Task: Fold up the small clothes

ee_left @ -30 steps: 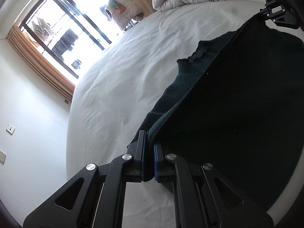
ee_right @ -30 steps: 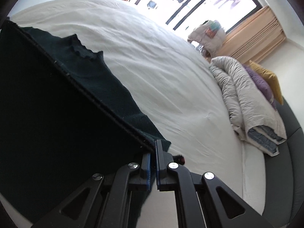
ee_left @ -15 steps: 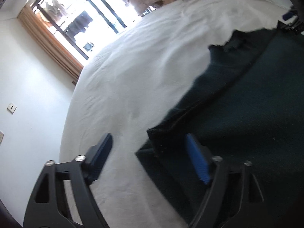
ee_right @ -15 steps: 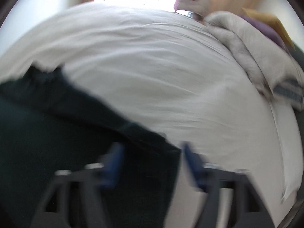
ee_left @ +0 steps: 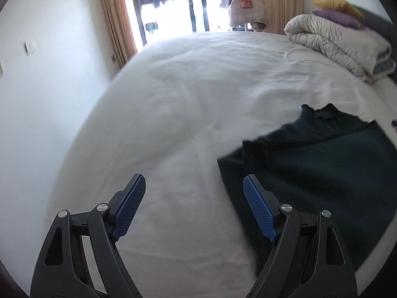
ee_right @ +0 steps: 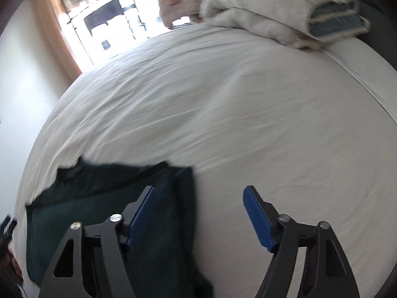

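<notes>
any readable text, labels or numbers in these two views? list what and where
None readable.
Vest by the window: a coloured patch, too blurred to read.
Wall plate: no marking visible.
Sweater, sheet, duvet, both tools' blue pads: no print visible.

No text, label, brand, number or sign can be read anywhere.

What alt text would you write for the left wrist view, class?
The open left tool hovers over a white bed, empty, beside a dark garment lying flat at right. A folded duvet and a bright window lie beyond.
</notes>
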Tool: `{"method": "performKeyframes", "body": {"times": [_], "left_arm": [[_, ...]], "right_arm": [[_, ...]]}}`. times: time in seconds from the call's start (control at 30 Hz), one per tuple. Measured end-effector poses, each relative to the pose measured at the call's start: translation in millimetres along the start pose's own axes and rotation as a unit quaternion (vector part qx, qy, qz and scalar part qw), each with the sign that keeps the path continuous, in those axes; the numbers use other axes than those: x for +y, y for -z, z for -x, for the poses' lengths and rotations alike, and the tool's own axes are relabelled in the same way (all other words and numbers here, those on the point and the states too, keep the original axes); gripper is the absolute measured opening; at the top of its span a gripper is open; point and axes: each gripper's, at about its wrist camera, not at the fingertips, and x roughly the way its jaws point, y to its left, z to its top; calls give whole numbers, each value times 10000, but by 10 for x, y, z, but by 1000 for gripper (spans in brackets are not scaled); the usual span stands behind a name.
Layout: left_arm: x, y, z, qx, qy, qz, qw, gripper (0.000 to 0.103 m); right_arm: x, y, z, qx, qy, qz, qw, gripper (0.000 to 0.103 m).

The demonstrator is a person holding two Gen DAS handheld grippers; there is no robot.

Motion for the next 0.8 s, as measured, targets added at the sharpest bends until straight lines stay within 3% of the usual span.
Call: {"method": "performKeyframes", "body": {"times": [0.13,0.2,0.3,0.37,0.53,0.7,0.8], "left_arm": [[129,194,35,213,622,486,9967,81],[84,244,67,215,795,419,9957,80],[-70,143,44,177,978,206,9948,68],[-161,48,10,202,1012,85,9946,64],[-343,-149,-451,710,999,34,9924,57],[-386,-239,-711,904,1089,167,9898,57],[-426,-245,-796,955,1020,112,9901,49]], "right_arm": [[187,35,7,-106,-282,247,9992,68],[214,23,0,-156,-347,214,9990,67],[205,9,-13,-151,-490,89,9986,62],[173,5,-20,-168,-535,22,9984,60],[25,-24,-73,-146,-955,-363,9947,58],[-84,-10,-145,-72,-1235,-593,9905,57],[-106,-8,-196,-31,-1350,-693,9884,57]]}}
